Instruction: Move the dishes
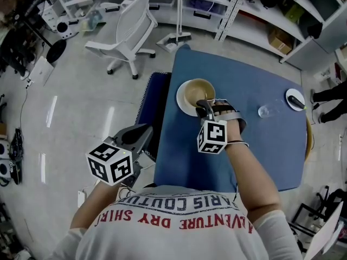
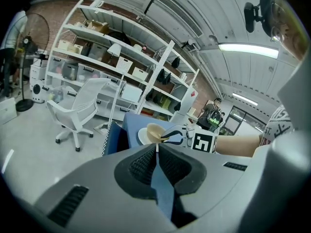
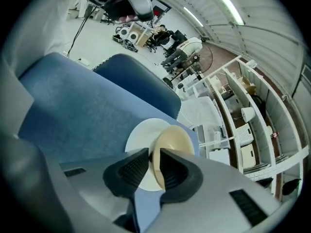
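Observation:
A tan bowl [image 1: 196, 91] stands on a white plate [image 1: 181, 99] at the far left part of the blue table [image 1: 255, 150]. My right gripper [image 1: 204, 107] is shut on the bowl's near rim; in the right gripper view the bowl's wall [image 3: 176, 142] sits pinched between the two pads, with the plate [image 3: 138, 139] under it. My left gripper [image 1: 145, 131] hangs off the table's left side, over the floor, shut with nothing in it. The left gripper view looks past its own tips [image 2: 156, 148] to the bowl [image 2: 152, 131] and the right gripper [image 2: 170, 137].
A small glass [image 1: 264, 111] and a little white dish [image 1: 296, 99] holding something dark sit at the table's right side. A dark blue padded seat [image 1: 154, 110] adjoins the table's left edge. A white office chair [image 1: 127, 31] and shelving [image 1: 260, 4] stand beyond.

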Demonstrator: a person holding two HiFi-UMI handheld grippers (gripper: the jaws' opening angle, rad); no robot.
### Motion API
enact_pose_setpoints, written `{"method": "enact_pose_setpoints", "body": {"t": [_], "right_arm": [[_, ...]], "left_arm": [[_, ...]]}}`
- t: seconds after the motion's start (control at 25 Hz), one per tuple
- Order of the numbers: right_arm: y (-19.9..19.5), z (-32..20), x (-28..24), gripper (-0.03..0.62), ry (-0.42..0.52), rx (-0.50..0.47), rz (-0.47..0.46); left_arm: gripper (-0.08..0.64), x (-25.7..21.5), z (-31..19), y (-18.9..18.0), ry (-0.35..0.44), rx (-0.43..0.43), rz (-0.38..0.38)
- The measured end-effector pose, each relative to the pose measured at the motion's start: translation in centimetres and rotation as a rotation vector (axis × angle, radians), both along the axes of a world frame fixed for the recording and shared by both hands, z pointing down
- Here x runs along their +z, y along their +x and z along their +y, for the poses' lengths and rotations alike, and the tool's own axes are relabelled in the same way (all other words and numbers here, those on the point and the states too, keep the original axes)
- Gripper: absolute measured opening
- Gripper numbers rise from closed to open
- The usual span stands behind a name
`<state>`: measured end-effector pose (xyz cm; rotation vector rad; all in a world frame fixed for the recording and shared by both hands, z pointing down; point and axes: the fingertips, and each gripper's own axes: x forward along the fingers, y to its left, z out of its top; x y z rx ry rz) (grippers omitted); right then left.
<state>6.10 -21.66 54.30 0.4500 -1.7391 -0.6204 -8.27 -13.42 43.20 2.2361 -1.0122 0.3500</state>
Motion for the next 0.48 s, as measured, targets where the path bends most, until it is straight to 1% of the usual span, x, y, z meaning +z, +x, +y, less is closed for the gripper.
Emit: {"method": "enact_pose_setpoints", "body": {"t": [0.2, 0.48], "right_arm": [[-0.17, 0.04, 0.35, 0.054, 0.012, -0.028, 0.019], [-0.31, 0.02, 0.24, 0.048, 0.017, -0.040, 0.033]], "left_arm": [[0.037, 0.09, -0.12, -0.16, -0.002, -0.016, 0.003], [0.037, 0.28, 0.07, -0.21, -0.009, -0.023, 0.008]]}}
